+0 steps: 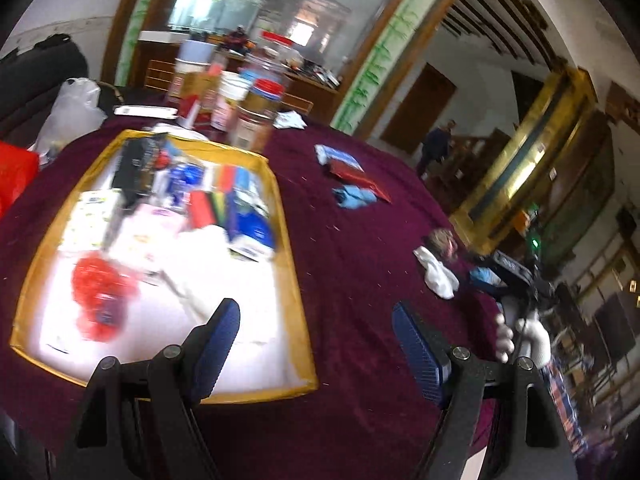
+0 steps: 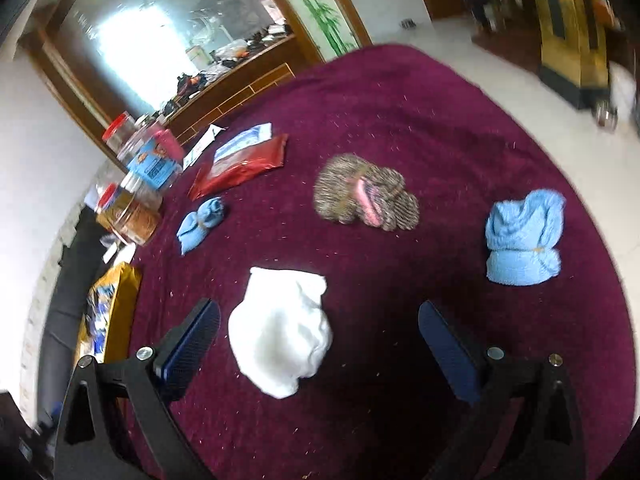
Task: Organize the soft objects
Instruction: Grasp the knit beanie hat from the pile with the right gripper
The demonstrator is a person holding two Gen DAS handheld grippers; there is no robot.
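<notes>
A white soft bundle (image 2: pixel 280 340) lies on the maroon tablecloth (image 2: pixel 400 120), between the fingers of my open right gripper (image 2: pixel 320 320), which hovers over it. Beyond it lie a brown-pink knitted bundle (image 2: pixel 364 196), a light blue towel roll (image 2: pixel 524 240) and a small blue bundle (image 2: pixel 200 220). My left gripper (image 1: pixel 316 320) is open and empty above the near right corner of a yellow-rimmed tray (image 1: pixel 288 240) holding several packets and soft items. The left wrist view also shows the white bundle (image 1: pixel 436 272), the small blue bundle (image 1: pixel 356 196) and the right gripper in a gloved hand (image 1: pixel 528 332).
Plastic jars (image 2: pixel 136 184) and boxes (image 1: pixel 224 92) stand at the table's far side. A red packet (image 2: pixel 240 168) and a blue-white packet (image 2: pixel 244 142) lie near them. A white plastic bag (image 1: pixel 72 116) and a red bag (image 1: pixel 12 176) sit at the left edge.
</notes>
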